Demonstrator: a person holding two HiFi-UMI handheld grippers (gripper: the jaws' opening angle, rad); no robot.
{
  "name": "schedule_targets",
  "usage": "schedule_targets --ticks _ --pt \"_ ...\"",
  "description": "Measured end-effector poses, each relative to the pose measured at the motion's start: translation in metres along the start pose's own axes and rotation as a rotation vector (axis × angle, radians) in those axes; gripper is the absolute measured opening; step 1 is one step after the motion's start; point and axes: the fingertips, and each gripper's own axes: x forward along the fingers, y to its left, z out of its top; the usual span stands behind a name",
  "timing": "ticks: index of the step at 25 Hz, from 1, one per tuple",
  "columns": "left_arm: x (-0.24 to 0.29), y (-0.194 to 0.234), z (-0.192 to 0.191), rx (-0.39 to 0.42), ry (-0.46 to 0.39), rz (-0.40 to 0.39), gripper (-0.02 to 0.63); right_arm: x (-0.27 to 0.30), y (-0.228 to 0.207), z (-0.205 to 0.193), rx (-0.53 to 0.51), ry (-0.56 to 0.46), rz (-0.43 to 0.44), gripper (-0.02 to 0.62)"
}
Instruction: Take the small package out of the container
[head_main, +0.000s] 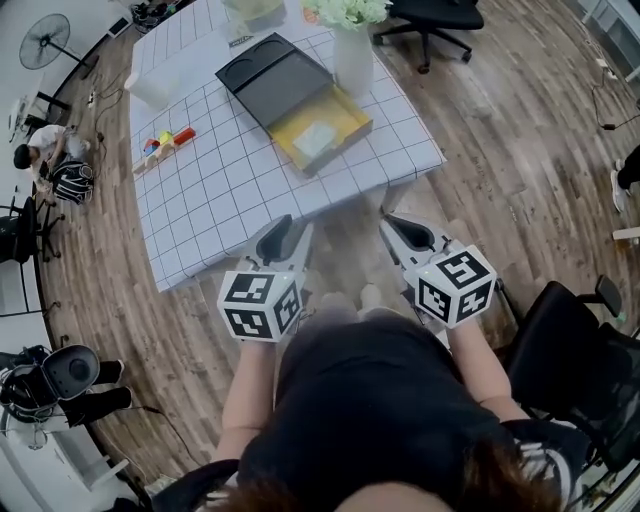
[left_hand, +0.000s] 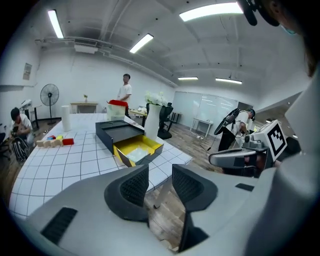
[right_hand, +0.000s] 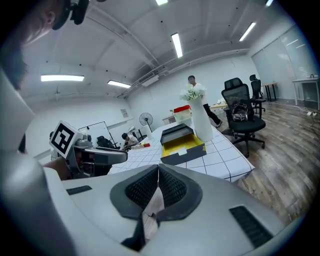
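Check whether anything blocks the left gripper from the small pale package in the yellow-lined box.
Nothing visible. Only bare white gridded tablecloth lies between the left gripper and the small pale package; the white vase stands beside the yellow-lined box.

The left tongs (head_main: 293, 225) and right tongs (head_main: 392, 220) are pale grey shells with black ribbed pads (left_hand: 134, 186). Each is topped by a white cube (head_main: 262, 303) printed with black square markers. The person wears a black short-sleeved top (head_main: 380, 400).

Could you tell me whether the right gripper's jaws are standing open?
No, in the right gripper view the right gripper has its jaws closed together with nothing between them.
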Motion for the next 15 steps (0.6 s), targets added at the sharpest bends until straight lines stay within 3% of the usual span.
schedule_targets --ticks 5,10,15 --pt "0.016 0.012 0.011 0.045 0.007 0.025 0.191 0.015 -0.012 0.0 -0.001 0.026 0.008 0.014" --pt "0.045 0.022 0.032 0.022 0.004 -0.014 0.229 0.028 -0.022 0.008 -0.015 0.043 0.018 0.014" --pt "0.082 0.04 0.045 0.103 0.066 -0.043 0.247 0.049 -0.04 0.02 -0.007 0.057 -0.014 0.014"
